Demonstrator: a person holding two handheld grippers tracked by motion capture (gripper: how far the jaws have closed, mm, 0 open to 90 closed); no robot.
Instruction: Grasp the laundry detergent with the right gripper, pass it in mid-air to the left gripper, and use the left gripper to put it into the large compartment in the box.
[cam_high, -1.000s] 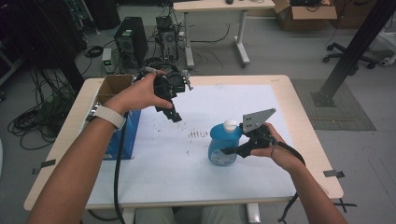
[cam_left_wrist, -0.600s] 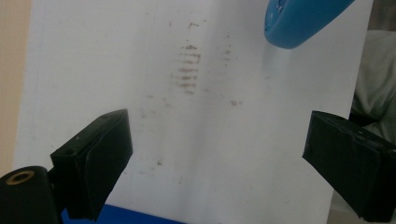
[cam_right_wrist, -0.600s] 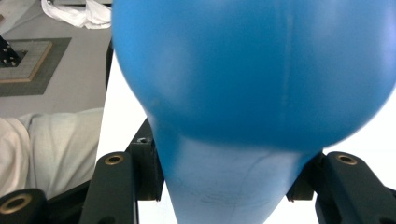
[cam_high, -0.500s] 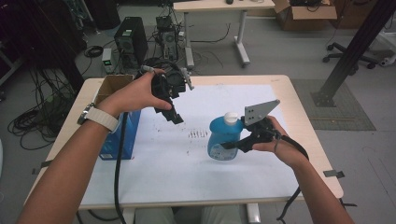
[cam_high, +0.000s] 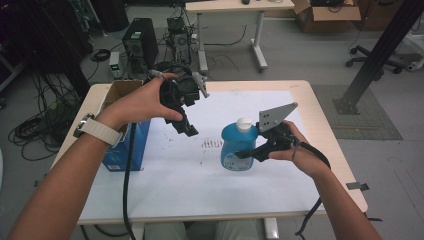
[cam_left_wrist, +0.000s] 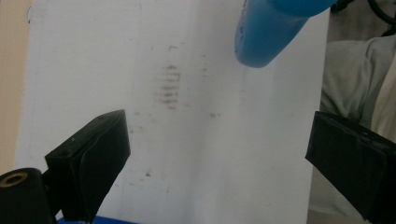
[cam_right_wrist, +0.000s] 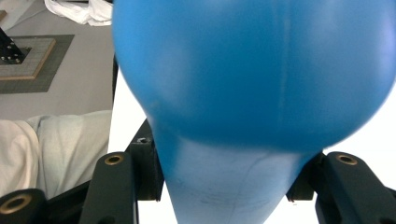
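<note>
Blue bottle (cam_high: 239, 150), white cap up, upright over white sheet (cam_high: 165, 170) on tabletop, bottom seemingly just off sheet. Right gripper (cam_high: 250, 151) clenched on bottle's lower body, jaws pinching narrow part. Left gripper (cam_high: 186, 127) up-left of bottle, well apart, jaws spread and just been opening, nothing between them.

Risks, judged:
- One-sided grip on smooth rounded plastic; bottle could slip or rotate in jaws.
- Top-heavy; tilt could drop it onto sheet.
- Left gripper approaching too fast could knock bottle loose.
- Blue carton (cam_high: 122, 150) left of bottle, clear of path.

Dim even room light, soft shadows; gripper views blurred close up.
</note>
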